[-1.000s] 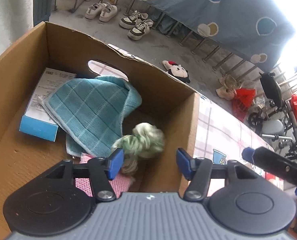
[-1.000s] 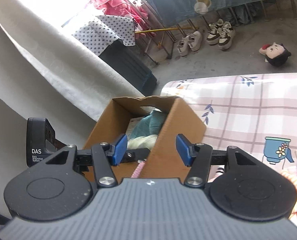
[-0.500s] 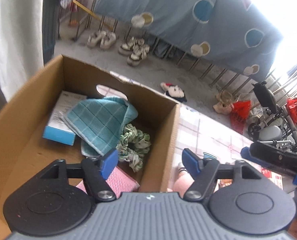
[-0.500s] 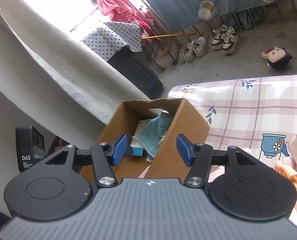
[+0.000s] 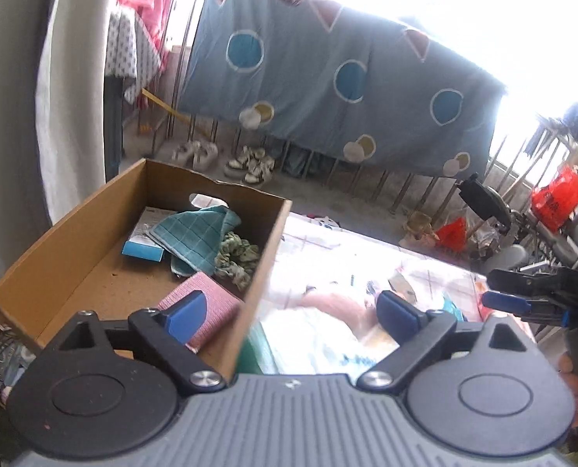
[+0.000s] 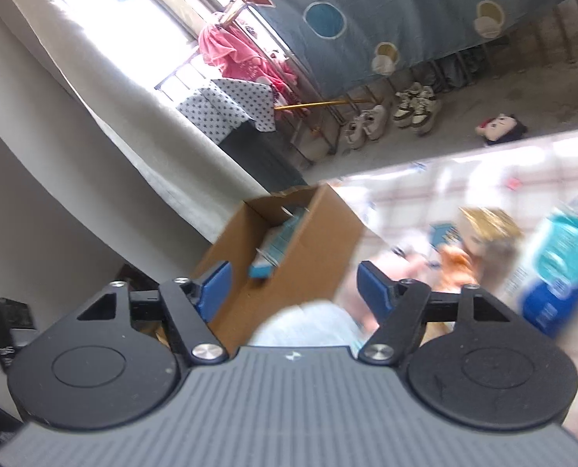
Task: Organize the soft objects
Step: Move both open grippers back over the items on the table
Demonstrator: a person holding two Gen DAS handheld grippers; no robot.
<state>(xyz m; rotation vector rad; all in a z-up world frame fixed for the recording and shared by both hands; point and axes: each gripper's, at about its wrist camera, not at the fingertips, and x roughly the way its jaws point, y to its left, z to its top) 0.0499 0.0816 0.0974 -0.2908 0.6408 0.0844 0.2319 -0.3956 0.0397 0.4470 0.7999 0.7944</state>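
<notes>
A cardboard box (image 5: 94, 210) stands at the table's left end; it also shows in the right wrist view (image 6: 312, 249). Inside lie a teal cloth (image 5: 193, 233), a green scrunchie (image 5: 236, 258), a pink knitted cloth (image 5: 207, 303) and a blue-edged packet (image 5: 143, 249). My left gripper (image 5: 289, 313) is open and empty, above the box's right wall. My right gripper (image 6: 293, 284) is open and empty, right of the box; it also shows in the left wrist view (image 5: 522, 299). Blurred soft items lie on the table: a pink one (image 5: 335, 303) and an orange one (image 6: 456, 260).
The checked tablecloth (image 5: 320, 249) covers the table right of the box. A blue and white pack (image 6: 554, 272) stands at the right. Beyond the table edge are shoes (image 5: 250, 163), a doll head (image 6: 499, 128) on the floor and a hanging blue sheet (image 5: 328, 89).
The green scrunchie has dropped from my left gripper into the box. Both grippers have risen and drawn back to the right, away from the box, so more of the table shows.
</notes>
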